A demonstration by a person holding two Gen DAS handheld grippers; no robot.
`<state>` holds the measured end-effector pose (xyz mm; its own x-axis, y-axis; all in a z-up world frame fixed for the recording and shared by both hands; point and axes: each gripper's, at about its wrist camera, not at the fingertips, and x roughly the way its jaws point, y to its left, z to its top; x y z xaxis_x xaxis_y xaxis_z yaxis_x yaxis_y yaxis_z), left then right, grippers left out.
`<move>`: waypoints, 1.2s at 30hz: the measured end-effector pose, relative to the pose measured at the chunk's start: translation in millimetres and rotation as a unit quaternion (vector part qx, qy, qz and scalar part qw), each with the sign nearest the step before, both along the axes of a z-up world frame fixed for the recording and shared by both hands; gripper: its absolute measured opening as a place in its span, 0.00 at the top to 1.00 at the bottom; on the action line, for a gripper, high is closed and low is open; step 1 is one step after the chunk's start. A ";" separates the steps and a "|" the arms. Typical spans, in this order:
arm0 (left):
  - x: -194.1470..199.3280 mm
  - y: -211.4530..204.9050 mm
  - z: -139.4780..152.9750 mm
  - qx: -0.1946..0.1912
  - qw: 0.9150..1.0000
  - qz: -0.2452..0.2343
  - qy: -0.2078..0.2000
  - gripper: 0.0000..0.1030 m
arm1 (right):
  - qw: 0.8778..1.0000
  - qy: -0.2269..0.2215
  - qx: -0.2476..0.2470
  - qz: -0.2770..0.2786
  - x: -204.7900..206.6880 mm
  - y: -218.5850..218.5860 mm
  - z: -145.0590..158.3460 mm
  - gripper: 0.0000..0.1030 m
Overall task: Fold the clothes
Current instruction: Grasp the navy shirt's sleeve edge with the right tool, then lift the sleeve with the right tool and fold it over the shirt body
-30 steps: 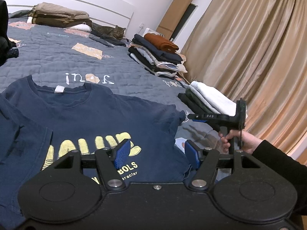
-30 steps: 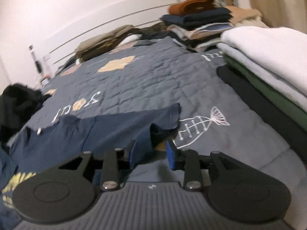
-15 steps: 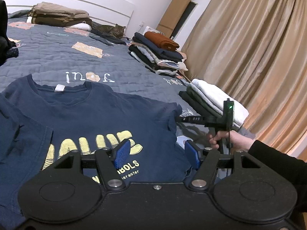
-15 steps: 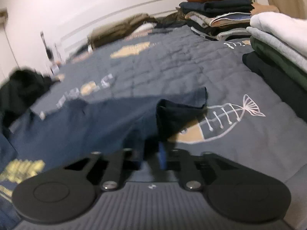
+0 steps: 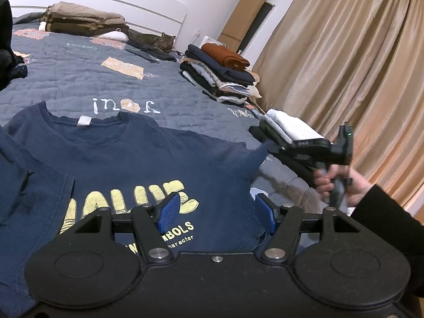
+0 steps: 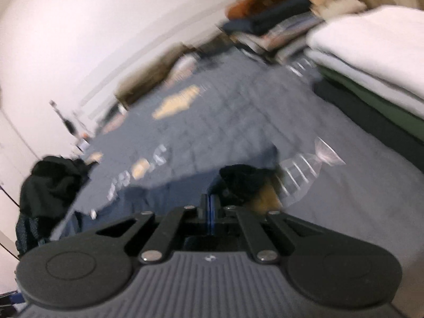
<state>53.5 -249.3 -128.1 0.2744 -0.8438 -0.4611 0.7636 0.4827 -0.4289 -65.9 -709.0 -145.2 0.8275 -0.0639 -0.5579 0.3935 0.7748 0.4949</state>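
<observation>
Both tongs differ: right gripper (image 5: 267,145), open a second ago, now seemingly pinches the shirt (image 5: 148,164) sleeve (image 6: 243,180), starting a fold; left gripper (image 5: 214,212) stays wide, empty.

The right hand-held gripper (image 6: 209,209) is now shut on the blue shirt's sleeve (image 5: 261,151) and lifts it up.

One navy T-shirt (image 5: 148,159), three folded stacks (image 5: 220,79), one cat (image 5: 156,42), two tongs (image 5: 217,212) on the bed (image 5: 79,79).
</observation>
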 end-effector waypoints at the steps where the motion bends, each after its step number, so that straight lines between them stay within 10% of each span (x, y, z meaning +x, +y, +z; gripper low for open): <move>1: -0.2 0.0 0.1 0.001 1.000 -0.001 -0.001 0.40 | 1.000 0.024 -0.005 -0.008 -3.5 -0.2 -0.1 1.00; 6: -1.7 0.1 1.2 -0.002 1.000 -0.004 -0.002 0.40 | 0.991 0.121 -0.012 -0.064 -16.7 -12.9 -26.1 0.96; 11: -1.8 -0.8 1.0 -0.004 1.000 -0.004 -0.002 0.40 | 0.993 0.047 0.078 -0.075 -36.9 -11.5 -35.6 0.89; 16: -3.2 -1.9 1.2 -0.003 1.000 -0.004 -0.004 0.40 | 0.981 -0.011 0.172 -0.085 -30.8 -1.8 -53.7 0.58; 32: -0.7 0.9 1.3 -0.003 1.000 0.011 -0.002 0.40 | 0.980 -0.008 0.150 -0.133 -2.3 -0.4 -77.8 0.57; 36: -2.1 2.7 2.2 -0.001 1.000 0.013 -0.007 0.40 | 0.980 -0.003 0.136 -0.143 2.1 -1.1 -77.4 0.73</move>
<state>51.4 -246.6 -125.9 0.3023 -0.8371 -0.4559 0.7570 0.5015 -0.4189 -63.7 -710.1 -222.6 0.8013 -0.1437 -0.5808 0.5711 0.4729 0.6709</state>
